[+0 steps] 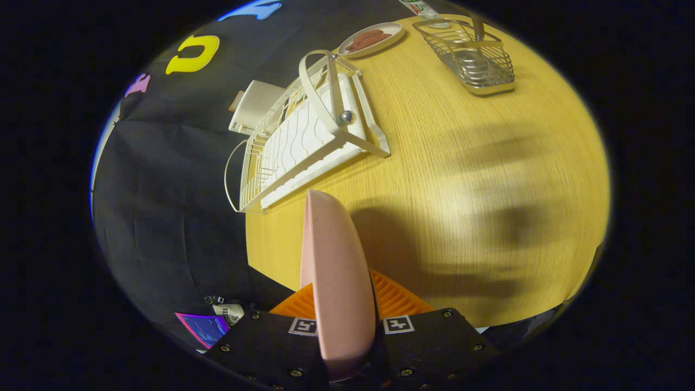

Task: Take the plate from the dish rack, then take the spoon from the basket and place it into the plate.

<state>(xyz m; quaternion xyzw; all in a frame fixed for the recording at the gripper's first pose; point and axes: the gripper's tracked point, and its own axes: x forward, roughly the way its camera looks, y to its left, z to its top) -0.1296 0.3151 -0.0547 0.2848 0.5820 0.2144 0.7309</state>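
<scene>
I hold the pale pink round plate (336, 277) edge-on between my two orange ribbed fingers (393, 301), which press on it from either side, so I am clenched on its rim and the plate stands upright, rising ahead of me over the near edge of the yellow wooden desk (488, 179). Just beyond the plate's top edge sits the white wire dish rack (309, 136) with its wavy white drain tray, lying near the desk's edge; a cream rectangular object (255, 106) is tucked behind the rack's far side, against the black cloth wall. Farther ahead, past the rack, rests a small oval beige dish (372, 39) carrying something reddish brown. Off to the right of that dish, well apart from the rack, stands the silver wire basket (469, 54); a dark handle rises out of it, which I take to be the spoon (478, 27), though it is too small to tell for sure. Soft shadows fall across the bare wood to the right of my fingers.
</scene>
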